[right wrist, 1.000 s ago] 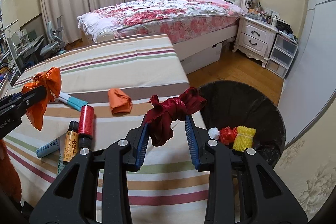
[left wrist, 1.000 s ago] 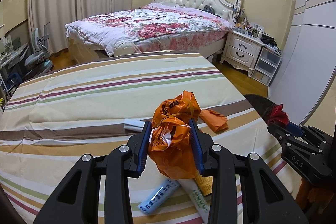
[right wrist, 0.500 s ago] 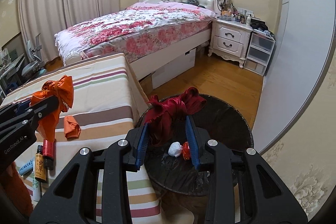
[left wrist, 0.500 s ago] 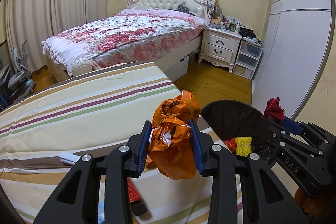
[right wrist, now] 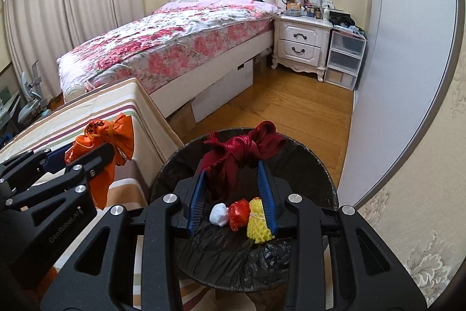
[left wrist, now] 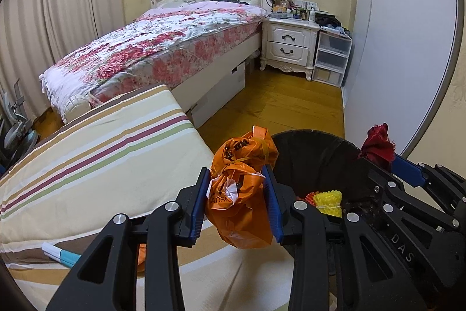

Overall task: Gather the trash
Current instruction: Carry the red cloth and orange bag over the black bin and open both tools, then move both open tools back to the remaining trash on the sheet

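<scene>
the left claw (left wrist: pixel 237 201) is clamped on a knotted orange plastic bag (left wrist: pixel 241 188) beside the round black-lined trash bin (right wrist: pixel 317 162); the right claw (right wrist: pixel 233 191) grips a crumpled dark red ribbon (right wrist: pixel 243 150) above that bin.

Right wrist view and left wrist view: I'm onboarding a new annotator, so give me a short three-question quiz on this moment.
1. True or false: the right hand-held gripper holds a crumpled dark red ribbon above the round bin lined with a black plastic bag.
2. What does the left hand-held gripper grip?
A. blue-and-white tube
B. knotted orange plastic bag
C. yellow foam net
3. Fill in: inside the bin lie a white wad, a red wrapper and a ____ foam net.

Key: 1 true; 2 B; 3 yellow.
</scene>
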Motion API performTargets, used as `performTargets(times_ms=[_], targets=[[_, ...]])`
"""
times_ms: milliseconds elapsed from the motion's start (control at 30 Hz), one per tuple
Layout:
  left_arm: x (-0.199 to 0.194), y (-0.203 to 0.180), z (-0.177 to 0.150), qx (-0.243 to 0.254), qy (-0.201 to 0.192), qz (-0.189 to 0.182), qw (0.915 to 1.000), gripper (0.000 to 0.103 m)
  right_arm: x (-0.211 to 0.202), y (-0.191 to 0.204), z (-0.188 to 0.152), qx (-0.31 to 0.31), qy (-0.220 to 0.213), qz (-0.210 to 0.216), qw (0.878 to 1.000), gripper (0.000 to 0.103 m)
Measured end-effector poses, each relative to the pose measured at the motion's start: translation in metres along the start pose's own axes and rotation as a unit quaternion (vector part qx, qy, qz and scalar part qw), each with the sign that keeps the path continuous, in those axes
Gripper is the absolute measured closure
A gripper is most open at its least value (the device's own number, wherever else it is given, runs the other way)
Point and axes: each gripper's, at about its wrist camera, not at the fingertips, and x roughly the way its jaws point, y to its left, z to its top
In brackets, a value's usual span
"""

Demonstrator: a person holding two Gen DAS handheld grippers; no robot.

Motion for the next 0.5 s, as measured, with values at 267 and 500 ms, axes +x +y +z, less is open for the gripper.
performTargets(times_ms=[267, 500], targets=[[0.022, -0.009, 0.004, 0.01, 0.014, 0.017, 0.9997, 0.06, 0.014, -0.015, -0.001, 0.016, 0.007, -0.005, 1.0, 0.062], [0.024, -0.01, 0.002, 0.007, 0.013, 0.028, 0.9995, 0.037, 0.013, -0.021, 0.0, 0.026, -0.003, -0.015, 1.0, 0.051]])
